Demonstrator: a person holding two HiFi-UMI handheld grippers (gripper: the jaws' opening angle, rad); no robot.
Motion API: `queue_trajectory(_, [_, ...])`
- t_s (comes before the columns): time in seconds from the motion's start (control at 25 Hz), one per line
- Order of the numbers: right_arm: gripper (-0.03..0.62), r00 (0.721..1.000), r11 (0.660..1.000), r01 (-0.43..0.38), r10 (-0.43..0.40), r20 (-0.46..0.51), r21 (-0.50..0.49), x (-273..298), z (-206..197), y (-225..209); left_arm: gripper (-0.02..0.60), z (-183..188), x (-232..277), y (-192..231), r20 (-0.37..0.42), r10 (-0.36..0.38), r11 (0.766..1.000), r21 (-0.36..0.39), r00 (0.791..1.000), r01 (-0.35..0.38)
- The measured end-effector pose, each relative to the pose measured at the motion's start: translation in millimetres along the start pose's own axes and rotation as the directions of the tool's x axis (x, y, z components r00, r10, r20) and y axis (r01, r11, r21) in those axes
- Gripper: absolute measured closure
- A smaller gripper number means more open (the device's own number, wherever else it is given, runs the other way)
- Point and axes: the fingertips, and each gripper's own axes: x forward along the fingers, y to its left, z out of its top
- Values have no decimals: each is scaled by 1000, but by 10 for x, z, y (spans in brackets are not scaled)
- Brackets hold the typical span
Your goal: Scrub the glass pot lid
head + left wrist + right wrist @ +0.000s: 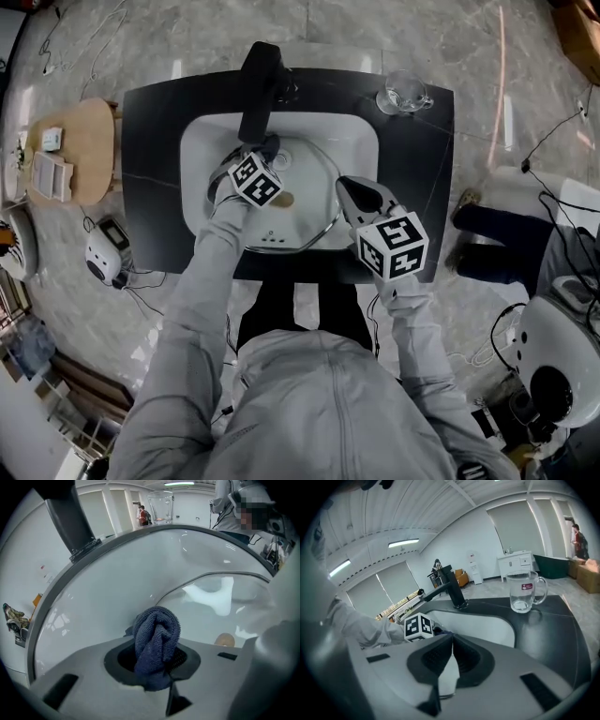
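Down in the white sink basin (202,141) sits the one glass pot lid (309,202), its near rim apparently pinched by the right gripper (451,660), jaws almost together. The left gripper (157,667) clamps the single blue cloth (157,639) by the lid's far edge. I'd press it flat and rub in circles while the right gripper steadies. One faucet (258,89), one glass mug (403,94)
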Motion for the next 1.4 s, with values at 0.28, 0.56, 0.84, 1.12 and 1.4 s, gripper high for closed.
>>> queue_trajectory(0.28, [563, 1000, 1000, 15, -15, -18, -3, -5, -115, -74, 492, 160, 85, -67, 17, -9, 999, -31, 1000, 9])
queue_trajectory(0.56, [563, 999, 999, 24, -23, -36, 23, -37, -162, -137, 492, 388, 144, -248, 41, -44, 999, -11, 998, 45])
queue_trajectory(0.84, [563, 999, 999, 39, -38, -26, 31, -81, -164, -173, 492, 721, 175, -603, 76, -120, 992, 54, 990, 116])
queue_trajectory(1.12, [563, 999, 998, 49, -48, -20, 40, -161, -170, -197, 492, 872, 120, -764, 104, -160, 984, 102, 982, 149])
queue_trajectory(1.4, [563, 999, 998, 48, -48, -19, 38, -230, -149, -144, 492, 944, 7, -979, 131, -235, 965, 148, 963, 215])
